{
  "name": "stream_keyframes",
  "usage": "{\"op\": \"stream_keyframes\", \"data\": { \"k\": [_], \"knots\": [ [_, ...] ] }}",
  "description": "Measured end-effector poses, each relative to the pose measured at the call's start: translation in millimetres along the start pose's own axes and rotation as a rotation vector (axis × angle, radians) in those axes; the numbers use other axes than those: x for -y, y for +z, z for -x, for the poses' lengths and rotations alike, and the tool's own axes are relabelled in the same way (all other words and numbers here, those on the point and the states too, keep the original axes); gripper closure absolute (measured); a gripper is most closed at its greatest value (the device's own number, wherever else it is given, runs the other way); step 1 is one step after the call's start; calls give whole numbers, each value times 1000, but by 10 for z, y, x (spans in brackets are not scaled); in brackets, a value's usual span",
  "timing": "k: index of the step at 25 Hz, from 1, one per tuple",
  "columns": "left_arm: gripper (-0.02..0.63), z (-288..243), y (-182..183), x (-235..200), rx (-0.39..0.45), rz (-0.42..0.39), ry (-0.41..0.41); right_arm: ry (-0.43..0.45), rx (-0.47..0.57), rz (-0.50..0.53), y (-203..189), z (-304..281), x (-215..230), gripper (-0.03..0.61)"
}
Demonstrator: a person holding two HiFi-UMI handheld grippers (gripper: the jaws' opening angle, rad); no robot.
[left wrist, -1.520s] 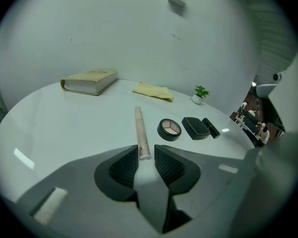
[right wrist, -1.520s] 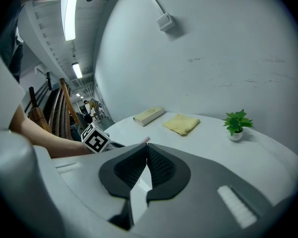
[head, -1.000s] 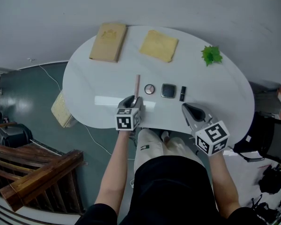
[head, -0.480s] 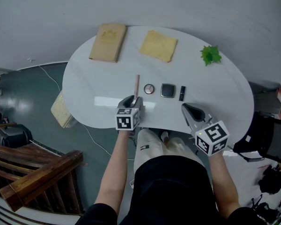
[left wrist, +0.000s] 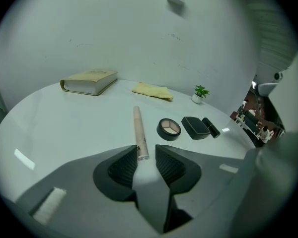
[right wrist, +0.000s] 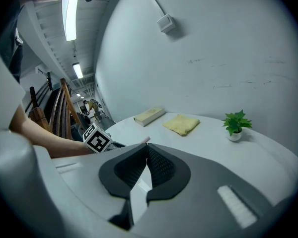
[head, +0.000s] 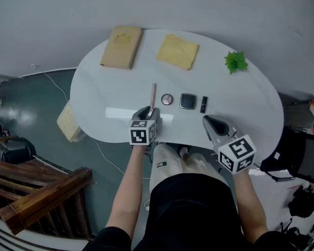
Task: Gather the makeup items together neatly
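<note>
**Near edge.** My two forearms reach forward from my body, which covers the counter's (head: 104, 88) nearest rim in the head view. My left claw (head: 150, 111) tilts down onto the counter. Its jaws are spread part way, and the near end of the pink makeup stick (left wrist: 138, 130) lies between the pads (left wrist: 124, 165), not visibly clamped. From the head view that end is hidden under the claw. My right claw (head: 206, 121) is held at the near edge, well to the right. Its jaws are pressed together with nothing between them, as the right gripper view shows (right wrist: 145, 150). In that view the jaws' own bulk hides the makeup row.

**Middle.** The stick (head: 153, 95) lies flat, its long axis running straight away from me. To its right, in a loose row, are a round open compact (head: 167, 99), a dark square compact (head: 188, 101) and a short black tube (head: 204, 104). The tube's long axis also runs away from me. The items lie near one another but apart.

**Far side.** A closed book (head: 121, 47) lies at far left. A folded yellow cloth (head: 178, 51) lies beside it. A small potted plant (head: 236, 61) stands at far right. Print on the book's cover is too small to read.
</note>
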State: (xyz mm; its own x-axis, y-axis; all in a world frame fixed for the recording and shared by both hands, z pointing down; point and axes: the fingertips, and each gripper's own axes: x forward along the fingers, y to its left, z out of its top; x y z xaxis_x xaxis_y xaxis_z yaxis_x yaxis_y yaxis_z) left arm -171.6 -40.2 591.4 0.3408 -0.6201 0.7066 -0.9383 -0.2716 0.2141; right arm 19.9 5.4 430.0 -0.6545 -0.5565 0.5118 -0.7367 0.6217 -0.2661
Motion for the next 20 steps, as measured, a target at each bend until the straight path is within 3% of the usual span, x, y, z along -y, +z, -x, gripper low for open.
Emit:
{"op": "stream_keyframes", "data": {
  "k": [20],
  "knots": [
    [477,1,4,-19,17,33,19,3,12,5,-9,51,25,568]
  ]
}}
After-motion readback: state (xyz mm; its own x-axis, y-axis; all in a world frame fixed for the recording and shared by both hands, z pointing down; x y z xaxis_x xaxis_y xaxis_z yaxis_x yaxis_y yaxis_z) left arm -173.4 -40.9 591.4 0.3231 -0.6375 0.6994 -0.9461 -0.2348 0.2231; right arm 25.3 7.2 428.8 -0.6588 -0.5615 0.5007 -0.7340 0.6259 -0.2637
